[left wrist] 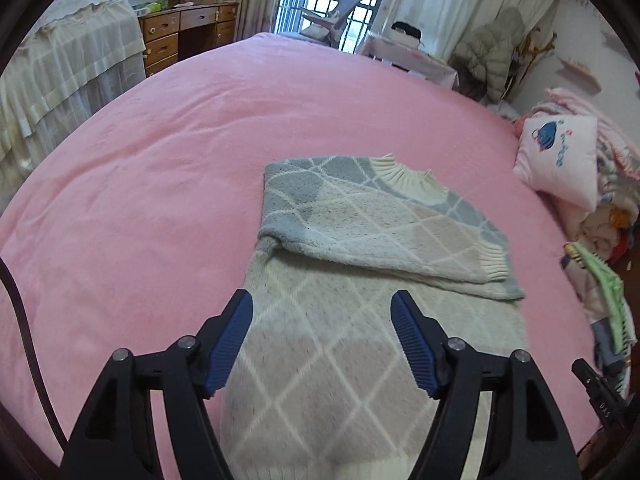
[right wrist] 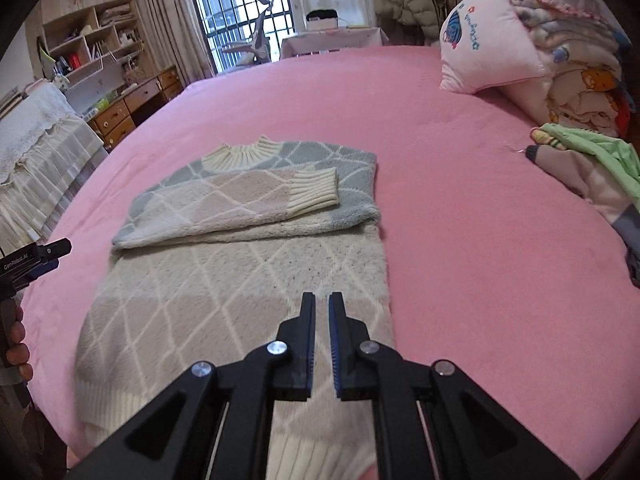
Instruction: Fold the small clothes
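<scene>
Jaws apart left gripper (left wrist: 322, 300); right gripper (right wrist: 322, 300) nearly closed, sweater (right wrist: 240, 280) below.

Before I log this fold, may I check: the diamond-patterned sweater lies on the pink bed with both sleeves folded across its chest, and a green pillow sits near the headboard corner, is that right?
Nearly. The pillow is pink with a blue print, not green, as the right wrist view shows. The rest holds: the sweater lies on the pink bed with its sleeves folded across the chest.
</scene>
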The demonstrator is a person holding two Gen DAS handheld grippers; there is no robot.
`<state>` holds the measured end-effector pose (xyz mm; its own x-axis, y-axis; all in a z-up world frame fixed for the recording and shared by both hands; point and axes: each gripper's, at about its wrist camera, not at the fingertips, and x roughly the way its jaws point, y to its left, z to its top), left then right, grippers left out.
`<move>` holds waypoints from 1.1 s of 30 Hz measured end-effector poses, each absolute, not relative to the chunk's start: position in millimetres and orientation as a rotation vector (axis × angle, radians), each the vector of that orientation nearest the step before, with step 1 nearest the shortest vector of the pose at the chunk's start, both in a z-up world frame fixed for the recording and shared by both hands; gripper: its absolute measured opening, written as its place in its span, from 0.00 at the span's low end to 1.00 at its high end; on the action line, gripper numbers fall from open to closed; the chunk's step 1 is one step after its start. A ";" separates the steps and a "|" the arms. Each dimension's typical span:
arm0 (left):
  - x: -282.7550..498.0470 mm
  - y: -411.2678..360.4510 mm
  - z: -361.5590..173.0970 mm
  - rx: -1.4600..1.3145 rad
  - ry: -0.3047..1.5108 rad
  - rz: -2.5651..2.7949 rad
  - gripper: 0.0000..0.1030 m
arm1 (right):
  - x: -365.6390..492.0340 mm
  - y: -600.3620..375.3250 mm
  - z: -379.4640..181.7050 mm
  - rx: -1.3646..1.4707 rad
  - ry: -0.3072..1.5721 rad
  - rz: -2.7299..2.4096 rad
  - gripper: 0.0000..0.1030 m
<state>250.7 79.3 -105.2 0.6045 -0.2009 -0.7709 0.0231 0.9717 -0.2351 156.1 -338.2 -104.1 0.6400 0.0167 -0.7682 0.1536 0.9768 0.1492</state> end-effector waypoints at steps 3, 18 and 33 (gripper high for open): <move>223.3 84.1 -83.8 -0.215 0.884 -0.134 0.70 | 133.6 -334.5 -83.8 0.209 0.835 -0.079 0.06; 116.4 60.0 -34.7 -0.052 0.788 -0.205 0.77 | 63.3 -304.1 -37.6 0.183 0.777 -0.035 0.10; 85.2 61.8 -100.5 0.085 0.881 -0.151 0.77 | 23.5 -297.3 -96.0 0.149 0.895 -0.028 0.19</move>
<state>85.2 61.8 -100.5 0.6269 -0.0963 -0.7731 0.1661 0.9860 0.0118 23.5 -297.3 -96.0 0.6260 0.0381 -0.7789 0.0865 0.9893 0.1179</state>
